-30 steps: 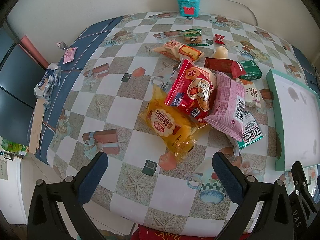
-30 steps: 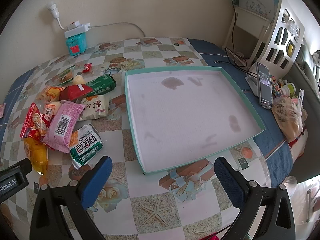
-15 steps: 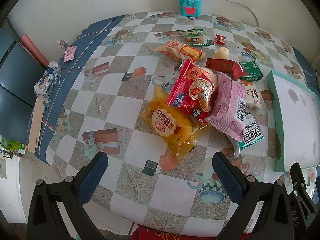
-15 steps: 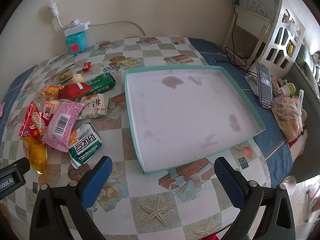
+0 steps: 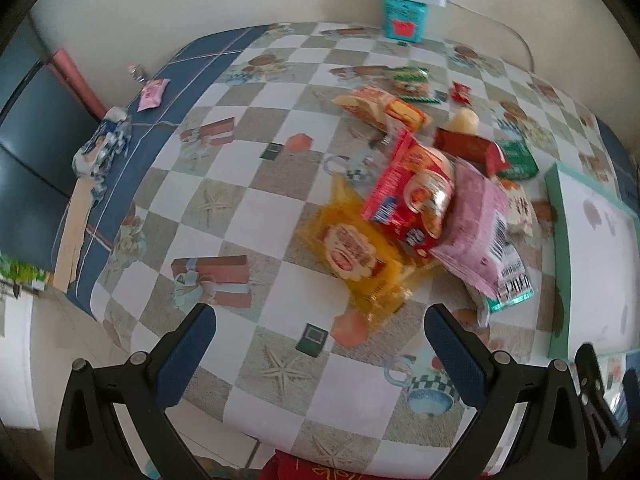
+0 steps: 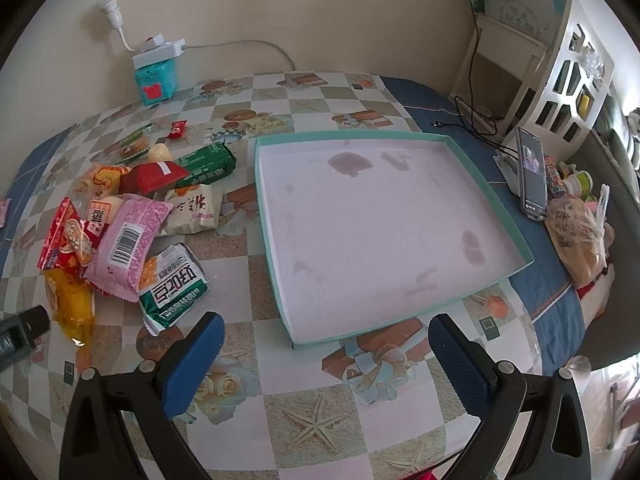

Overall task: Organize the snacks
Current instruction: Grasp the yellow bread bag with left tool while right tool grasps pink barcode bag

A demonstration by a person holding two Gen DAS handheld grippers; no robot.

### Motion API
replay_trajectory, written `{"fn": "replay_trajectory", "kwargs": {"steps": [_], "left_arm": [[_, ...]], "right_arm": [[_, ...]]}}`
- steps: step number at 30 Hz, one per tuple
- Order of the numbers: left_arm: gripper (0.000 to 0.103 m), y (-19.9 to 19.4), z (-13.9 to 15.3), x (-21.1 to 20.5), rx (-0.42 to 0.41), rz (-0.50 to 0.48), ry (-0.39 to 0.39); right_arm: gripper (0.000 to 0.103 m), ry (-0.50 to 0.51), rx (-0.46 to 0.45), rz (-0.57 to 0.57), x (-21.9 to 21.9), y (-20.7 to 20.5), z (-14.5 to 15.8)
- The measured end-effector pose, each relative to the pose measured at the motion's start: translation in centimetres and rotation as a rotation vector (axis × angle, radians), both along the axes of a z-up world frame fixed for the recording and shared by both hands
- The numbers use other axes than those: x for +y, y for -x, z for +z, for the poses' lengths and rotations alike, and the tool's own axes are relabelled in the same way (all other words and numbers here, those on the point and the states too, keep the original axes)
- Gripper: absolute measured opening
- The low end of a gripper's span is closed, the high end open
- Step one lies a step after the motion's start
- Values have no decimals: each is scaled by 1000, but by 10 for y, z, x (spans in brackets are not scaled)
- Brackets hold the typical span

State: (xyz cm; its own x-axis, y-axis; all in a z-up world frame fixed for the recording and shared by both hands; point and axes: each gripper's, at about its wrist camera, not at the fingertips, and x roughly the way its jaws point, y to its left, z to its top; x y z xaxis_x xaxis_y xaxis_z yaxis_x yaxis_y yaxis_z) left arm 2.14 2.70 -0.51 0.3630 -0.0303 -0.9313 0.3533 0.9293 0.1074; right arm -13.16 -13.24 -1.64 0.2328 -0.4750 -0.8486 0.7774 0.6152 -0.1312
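Snack packets (image 6: 132, 236) lie heaped on the worktop (image 6: 320, 412) beside a teal-rimmed tray (image 6: 486, 190), while left claw (image 5: 320, 344) and right claw (image 6: 326, 354) hover wide apart, holding nothing.

Home dining room: patterned tablecloth (image 6: 312, 424), white shelf (image 6: 560, 80), snacks (image 6: 120, 236).

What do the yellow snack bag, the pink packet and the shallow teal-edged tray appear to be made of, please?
Yellow snack bag: clear glossy plastic film, judging by its highlights and see-through edges. Pink packet: printed plastic wrapper, more matte, with crimped ends. Tray: probably cardboard, with thin folded walls and a dull, stained white lining.
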Motion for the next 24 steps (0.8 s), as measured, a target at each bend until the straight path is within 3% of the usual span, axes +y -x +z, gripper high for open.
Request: {"fn": "replay_trajectory", "kwargs": {"steps": [10,14,17,24], "left_arm": [[103,-46,1,56,12,205,140],[103,-55,-12,58,62,204,128],[103,-61,-25,55,144,203,171],[103,-66,-44,33,217,152,209]], "right_arm": [[103,-94,-112,82,8,-29,3],[103,-134,-135,158,19,-54,-1],[103,-143,-134,179,22,-70,-7],[103,-191,-112,162,9,-88,-23]]}}
